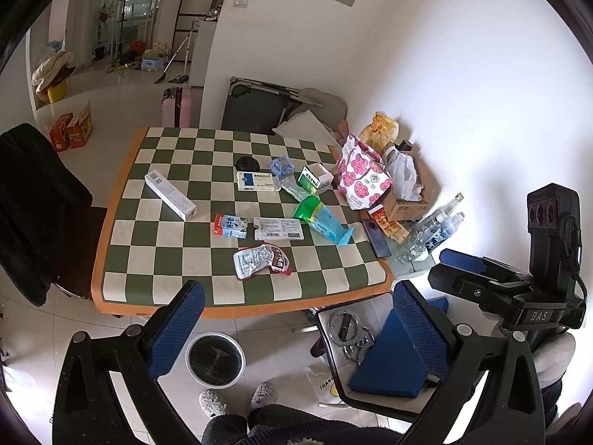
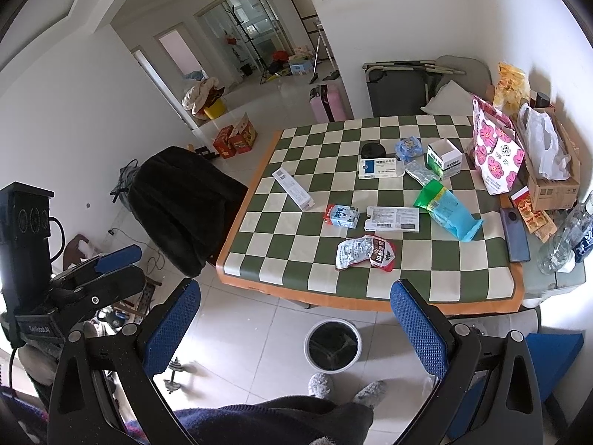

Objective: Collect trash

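While both grippers' jaws gape, bin below table edge, seemingly unobstructed.

Black gripper frames, blue textured pads, silver screws.

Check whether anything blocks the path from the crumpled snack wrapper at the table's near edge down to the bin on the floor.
Nothing visible does. The crumpled silver-and-red snack wrapper lies alone near the checkered table's orange front edge, and the round white-rimmed black-lined bin stands open on the floor just below and in front of that edge.
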Demonstrator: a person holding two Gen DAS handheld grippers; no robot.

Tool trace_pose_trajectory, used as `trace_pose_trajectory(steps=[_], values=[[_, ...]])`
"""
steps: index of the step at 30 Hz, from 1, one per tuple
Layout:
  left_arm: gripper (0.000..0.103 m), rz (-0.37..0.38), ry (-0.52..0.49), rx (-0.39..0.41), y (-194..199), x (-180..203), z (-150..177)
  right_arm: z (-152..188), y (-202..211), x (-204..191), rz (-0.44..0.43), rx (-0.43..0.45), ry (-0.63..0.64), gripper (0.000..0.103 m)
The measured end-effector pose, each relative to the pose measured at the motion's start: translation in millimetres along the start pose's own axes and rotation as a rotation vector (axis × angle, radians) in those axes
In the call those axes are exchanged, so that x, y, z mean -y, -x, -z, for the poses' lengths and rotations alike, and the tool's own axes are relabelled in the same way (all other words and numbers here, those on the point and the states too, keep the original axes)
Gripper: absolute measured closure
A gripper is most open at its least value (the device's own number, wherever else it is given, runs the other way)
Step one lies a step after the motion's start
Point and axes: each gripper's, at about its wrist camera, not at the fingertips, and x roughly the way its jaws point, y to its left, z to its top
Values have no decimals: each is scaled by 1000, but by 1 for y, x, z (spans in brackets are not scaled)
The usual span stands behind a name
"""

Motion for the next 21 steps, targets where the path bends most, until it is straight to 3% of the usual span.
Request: trace_pose_trajectory(steps=[8, 17, 19, 21], values=[[0, 0, -5, 0, 10, 1, 8, -1, -1, -2, -5, 3, 6, 0], [0, 3, -4, -7, 18, -13, -18, 5, -4, -6, -4, 1, 12, 0], [0, 1, -8, 1, 10, 1, 9, 5, -4, -6, -3, 1, 11, 0], [0, 2, -9, 0, 12, -1, 5, 5, -4, -6, -1, 2, 10, 0]])
